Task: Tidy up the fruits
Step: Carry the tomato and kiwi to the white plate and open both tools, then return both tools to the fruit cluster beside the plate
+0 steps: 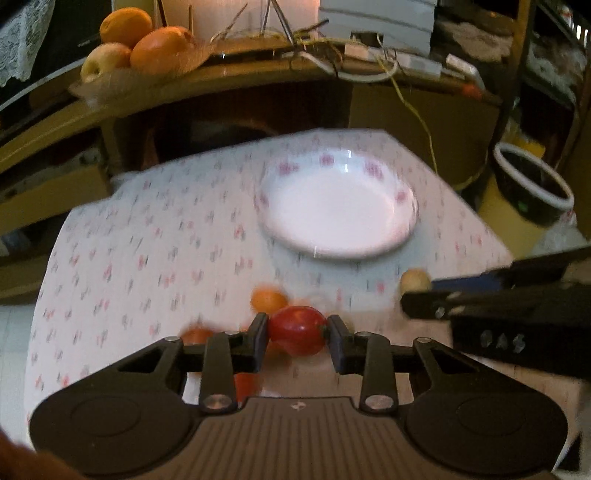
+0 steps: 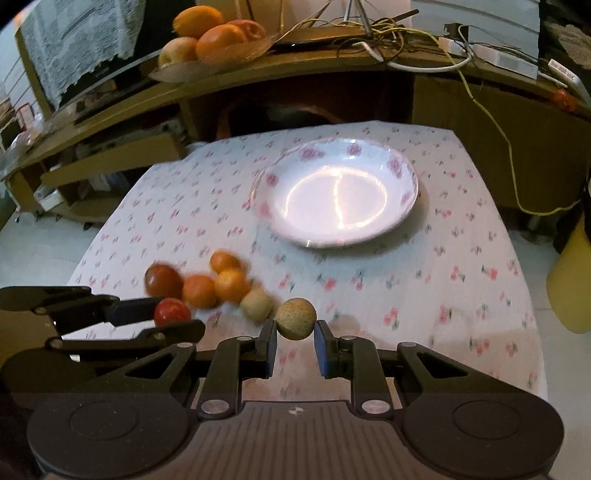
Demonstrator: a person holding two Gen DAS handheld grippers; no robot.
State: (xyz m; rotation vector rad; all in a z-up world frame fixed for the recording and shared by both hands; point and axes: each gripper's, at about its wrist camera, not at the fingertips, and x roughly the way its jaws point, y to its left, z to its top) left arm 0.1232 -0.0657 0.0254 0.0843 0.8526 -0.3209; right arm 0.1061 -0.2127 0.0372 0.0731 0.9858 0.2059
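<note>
My left gripper (image 1: 297,332) is shut on a red tomato (image 1: 297,329); it also shows in the right wrist view (image 2: 171,312). My right gripper (image 2: 295,332) is shut on a tan speckled round fruit (image 2: 296,317), which shows in the left wrist view (image 1: 415,281). An empty white plate with pink flowers (image 2: 400,173) sits on the table ahead, also in the left wrist view (image 1: 402,195). A cluster of small oranges (image 2: 231,284), a dark red tomato (image 2: 162,280) and a second tan fruit (image 2: 256,303) lie on the floral cloth between the grippers.
A wooden shelf behind the table holds a dish of large oranges and an apple (image 2: 218,40) and tangled cables (image 2: 388,29). A dark bowl (image 1: 532,184) stands to the right of the table. A yellow container (image 2: 570,280) is at the right edge.
</note>
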